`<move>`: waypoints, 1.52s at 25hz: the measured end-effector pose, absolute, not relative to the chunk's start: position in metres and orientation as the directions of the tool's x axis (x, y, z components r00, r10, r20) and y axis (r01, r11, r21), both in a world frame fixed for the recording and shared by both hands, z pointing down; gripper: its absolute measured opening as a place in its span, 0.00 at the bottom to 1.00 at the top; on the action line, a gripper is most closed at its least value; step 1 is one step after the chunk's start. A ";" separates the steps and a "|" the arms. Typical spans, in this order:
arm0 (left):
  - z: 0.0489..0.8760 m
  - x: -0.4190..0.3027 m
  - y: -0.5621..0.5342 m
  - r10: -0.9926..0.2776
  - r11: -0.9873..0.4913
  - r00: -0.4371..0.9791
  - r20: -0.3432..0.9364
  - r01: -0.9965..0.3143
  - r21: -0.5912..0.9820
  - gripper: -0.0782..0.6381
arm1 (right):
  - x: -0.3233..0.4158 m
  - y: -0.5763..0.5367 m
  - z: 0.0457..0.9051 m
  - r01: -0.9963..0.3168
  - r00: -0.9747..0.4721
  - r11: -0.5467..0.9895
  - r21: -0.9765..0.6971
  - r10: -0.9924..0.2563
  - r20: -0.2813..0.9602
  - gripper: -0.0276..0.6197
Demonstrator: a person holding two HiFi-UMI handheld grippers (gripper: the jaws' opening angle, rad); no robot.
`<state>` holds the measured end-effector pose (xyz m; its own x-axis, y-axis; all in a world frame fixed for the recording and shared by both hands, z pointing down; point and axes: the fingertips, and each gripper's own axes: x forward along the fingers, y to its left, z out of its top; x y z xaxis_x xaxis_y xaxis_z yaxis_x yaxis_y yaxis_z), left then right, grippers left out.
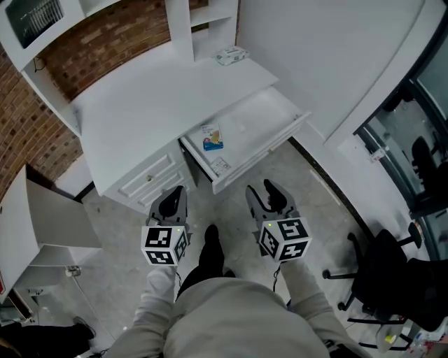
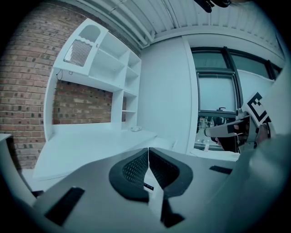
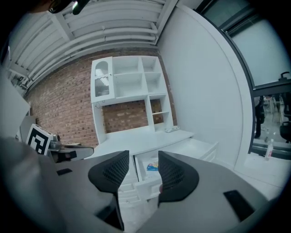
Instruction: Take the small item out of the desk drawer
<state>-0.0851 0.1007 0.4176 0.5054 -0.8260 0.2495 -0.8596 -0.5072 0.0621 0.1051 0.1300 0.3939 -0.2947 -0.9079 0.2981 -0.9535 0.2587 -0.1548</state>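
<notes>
The white desk's (image 1: 140, 105) wide drawer (image 1: 260, 156) stands pulled out. A small blue-and-white packet (image 1: 212, 138) lies inside near its left end, and a pale card (image 1: 220, 166) rests by the front wall. Both grippers hang below the drawer's front, apart from it. My left gripper (image 1: 173, 198) is shut and empty; in the left gripper view its pads (image 2: 136, 167) meet. My right gripper (image 1: 264, 196) is open with nothing between its fingers. In the right gripper view (image 3: 142, 164) the packet (image 3: 153, 166) shows through the gap, far off in the drawer (image 3: 146, 180).
A small pale object (image 1: 231, 55) sits at the desk's back right corner. Smaller shut drawers (image 1: 150, 175) are left of the open one. A black office chair (image 1: 392, 280) stands at the right. White shelves (image 1: 203, 21) rise behind the desk, against a brick wall (image 1: 105, 49).
</notes>
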 end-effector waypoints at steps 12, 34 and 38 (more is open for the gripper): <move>0.423 -0.084 -0.022 -0.795 -0.543 0.544 0.270 -0.835 0.085 0.14 | 0.105 0.013 0.391 -0.962 -0.262 0.220 -0.162 -0.910 0.321 0.42; 0.447 -0.083 -0.127 -0.746 -0.593 0.597 0.294 -0.797 0.113 0.14 | 0.100 -0.092 0.429 -0.973 -0.219 0.168 -0.156 -0.881 0.420 0.47; 0.448 -0.084 -0.143 -0.757 -0.579 0.586 0.290 -0.807 0.117 0.14 | 0.107 -0.109 0.435 -0.975 -0.215 0.170 -0.141 -0.875 0.433 0.47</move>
